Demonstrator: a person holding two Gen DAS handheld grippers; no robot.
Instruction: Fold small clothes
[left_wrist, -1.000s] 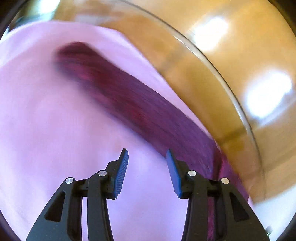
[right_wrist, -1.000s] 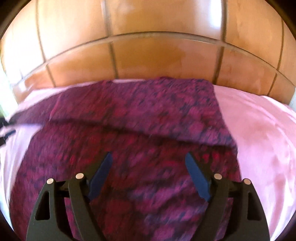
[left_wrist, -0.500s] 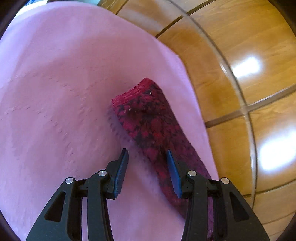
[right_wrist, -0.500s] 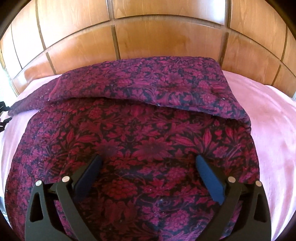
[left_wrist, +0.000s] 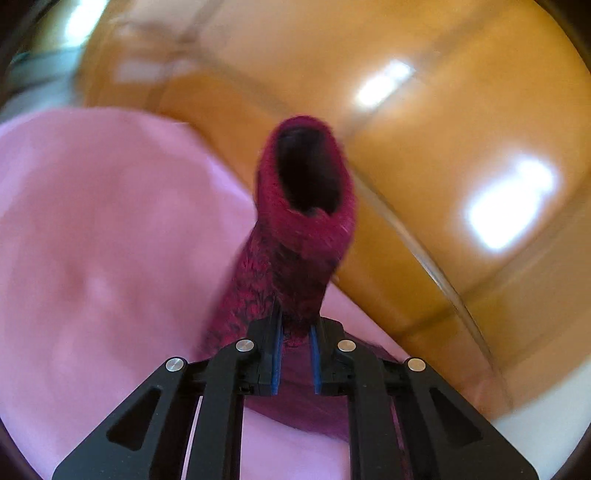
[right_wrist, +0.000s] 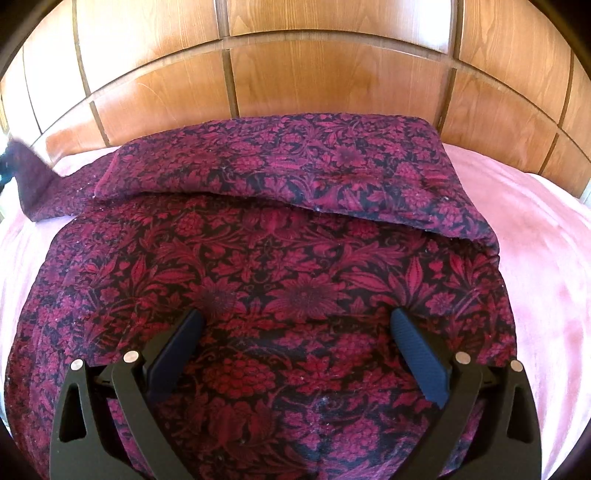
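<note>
The left gripper (left_wrist: 294, 341) pinches the red sleeve (left_wrist: 295, 236) to fold it over; the right gripper (right_wrist: 297, 354) waits wide open above the shirt (right_wrist: 280, 280), holding nothing.

Both views are brightly lit and bent by fisheye distortion, with dark vignetting in the corners. The left wrist view is smeared by motion blur: the sleeve (left_wrist: 303, 229) and pink cloth (left_wrist: 110, 240) are soft, while the left gripper (left_wrist: 294, 354) is rendered sharp. White glare patches are seen on the wooden board (left_wrist: 443, 110). The right wrist view is sharp; the garment (right_wrist: 277, 277) is evenly lit, and only its far-left end is blurred.
</note>
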